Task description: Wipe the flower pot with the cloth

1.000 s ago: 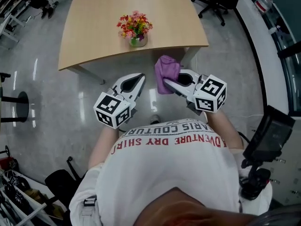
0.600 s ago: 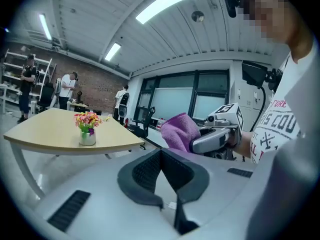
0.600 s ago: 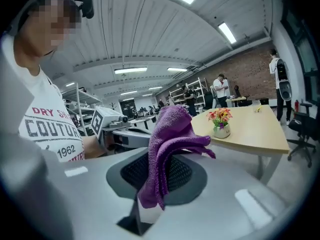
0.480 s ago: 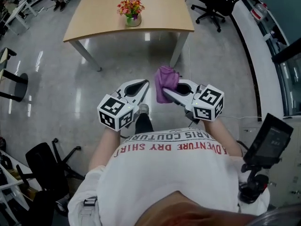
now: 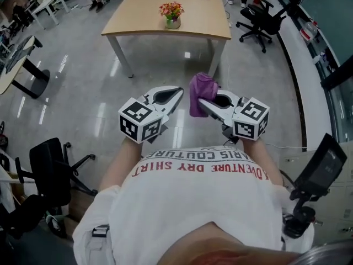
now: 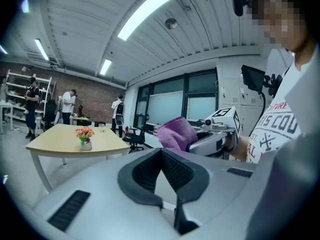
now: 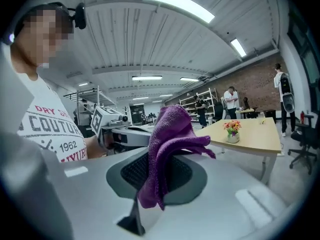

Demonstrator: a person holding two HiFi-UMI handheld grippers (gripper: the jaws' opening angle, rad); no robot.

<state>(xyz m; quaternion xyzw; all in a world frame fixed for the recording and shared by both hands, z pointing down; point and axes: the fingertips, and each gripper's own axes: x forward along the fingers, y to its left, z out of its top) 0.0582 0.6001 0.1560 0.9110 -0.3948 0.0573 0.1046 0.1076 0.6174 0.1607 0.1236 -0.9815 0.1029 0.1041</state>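
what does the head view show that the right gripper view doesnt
Only the head view: a black chair at lower left and the marker cube on the right gripper. Only the right gripper view: the ceiling lights and the brick wall. Both: the purple cloth clamped in the shut right gripper, the left gripper beside it, and the flower pot on the table.
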